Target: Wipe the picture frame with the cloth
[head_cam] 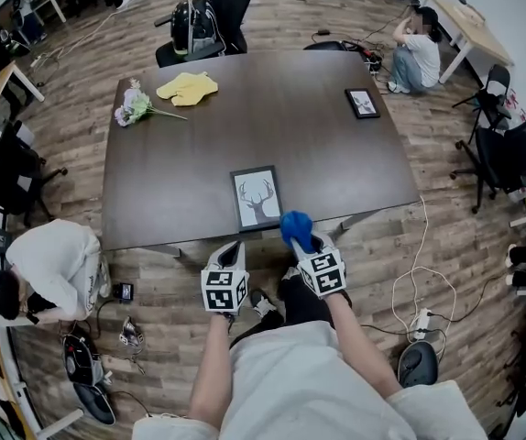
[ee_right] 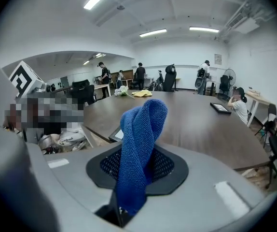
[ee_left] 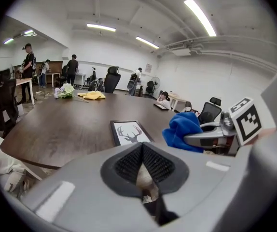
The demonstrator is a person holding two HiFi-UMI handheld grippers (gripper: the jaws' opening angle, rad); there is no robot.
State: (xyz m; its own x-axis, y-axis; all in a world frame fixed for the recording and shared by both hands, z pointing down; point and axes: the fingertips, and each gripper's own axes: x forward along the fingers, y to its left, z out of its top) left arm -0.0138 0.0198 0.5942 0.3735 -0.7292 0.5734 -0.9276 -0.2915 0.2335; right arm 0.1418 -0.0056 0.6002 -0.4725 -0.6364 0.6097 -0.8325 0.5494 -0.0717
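A black picture frame [head_cam: 257,197] with a deer print lies flat near the front edge of the dark table [head_cam: 180,172]. My right gripper [head_cam: 301,242] hovers just off that edge, right of the frame, shut on a blue cloth [head_cam: 295,226]. In the right gripper view the cloth [ee_right: 141,139] stands up bunched from the shut jaws, with a corner of the frame [ee_right: 116,134] behind it. My left gripper [head_cam: 233,247] hangs below the frame's near end, shut with nothing in it. The left gripper view shows the frame [ee_left: 130,132], the cloth [ee_left: 184,129] and the pressed-together pads [ee_left: 129,164].
Further back on the table are a smaller frame [head_cam: 362,103], a yellow cloth [head_cam: 188,87] and a bunch of flowers [head_cam: 135,106]. A person [head_cam: 52,264] crouches at the table's left corner. Another person [head_cam: 416,53] sits on the floor far right. Office chairs and cables surround the table.
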